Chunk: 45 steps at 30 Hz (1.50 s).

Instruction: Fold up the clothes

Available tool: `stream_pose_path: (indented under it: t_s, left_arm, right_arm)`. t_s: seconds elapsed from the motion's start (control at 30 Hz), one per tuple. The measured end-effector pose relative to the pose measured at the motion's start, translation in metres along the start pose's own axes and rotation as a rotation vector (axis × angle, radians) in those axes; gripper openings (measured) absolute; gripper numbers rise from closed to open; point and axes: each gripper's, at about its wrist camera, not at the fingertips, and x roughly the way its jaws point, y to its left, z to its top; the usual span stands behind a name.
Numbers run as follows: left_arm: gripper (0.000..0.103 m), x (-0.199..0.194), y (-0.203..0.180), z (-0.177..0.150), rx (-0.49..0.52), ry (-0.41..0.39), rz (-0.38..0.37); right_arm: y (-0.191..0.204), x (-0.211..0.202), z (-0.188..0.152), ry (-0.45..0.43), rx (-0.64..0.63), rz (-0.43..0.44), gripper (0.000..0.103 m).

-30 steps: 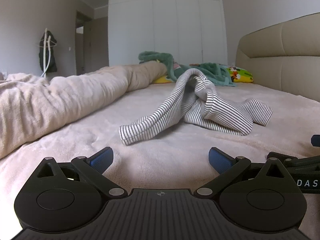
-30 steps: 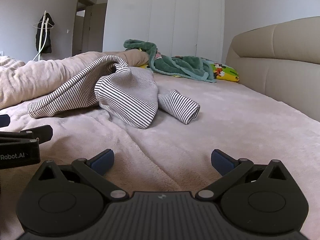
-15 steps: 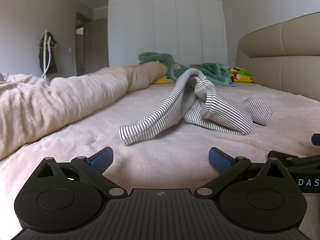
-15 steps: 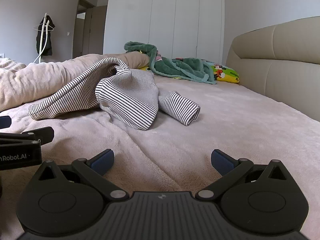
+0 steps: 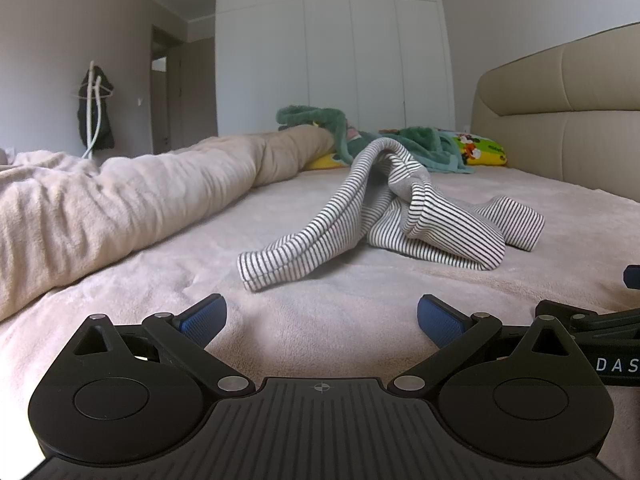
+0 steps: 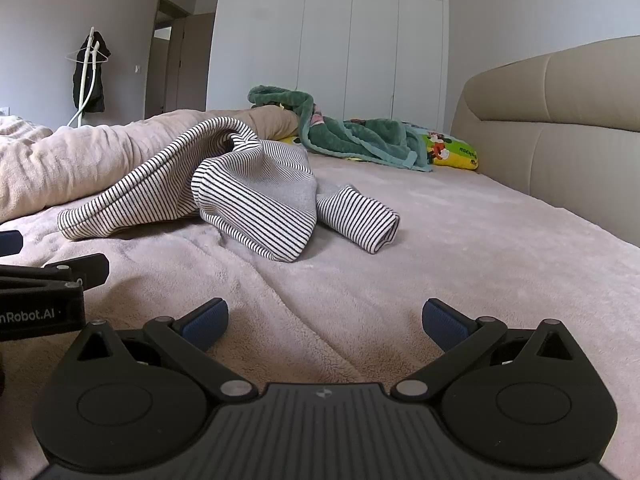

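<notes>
A crumpled black-and-white striped garment (image 5: 400,216) (image 6: 248,192) lies heaped on the beige bed (image 5: 320,312), one sleeve trailing toward me on the left. My left gripper (image 5: 318,316) rests low on the bedding in front of it, open, nothing between its blue pads. My right gripper (image 6: 325,318) sits beside it, also open and empty, a short way from the garment. Each gripper shows at the edge of the other's view: the right one (image 5: 600,344) and the left one (image 6: 44,292).
A rolled beige duvet (image 5: 120,200) runs along the left side. Green fleece clothes (image 6: 352,136) and a yellow cartoon pillow (image 6: 452,152) lie at the far end. A padded headboard (image 6: 560,136) bounds the right. White wardrobes and a coat stand (image 5: 94,116) stand behind.
The right gripper has edged slightly forward and the garment looks a little nearer in its view. The left view is almost unchanged. Both grippers stay open.
</notes>
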Motion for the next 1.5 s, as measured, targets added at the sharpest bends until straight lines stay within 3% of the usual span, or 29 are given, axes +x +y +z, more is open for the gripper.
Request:
stream_pose_path:
  t_s: [1.3, 1.5]
  left_arm:
    - [0.103, -0.0039, -0.0091, -0.0017, 0.06, -0.025, 0.033]
    - [0.103, 0.0007, -0.0081, 0.0018, 0.07, 0.014, 0.015]
  right_arm:
    - [-0.0021, -0.0041, -0.0017, -0.015, 0.017, 0.006, 0.103]
    - [-0.0034, -0.0022, -0.0001, 0.005, 0.029, 0.017, 0.103]
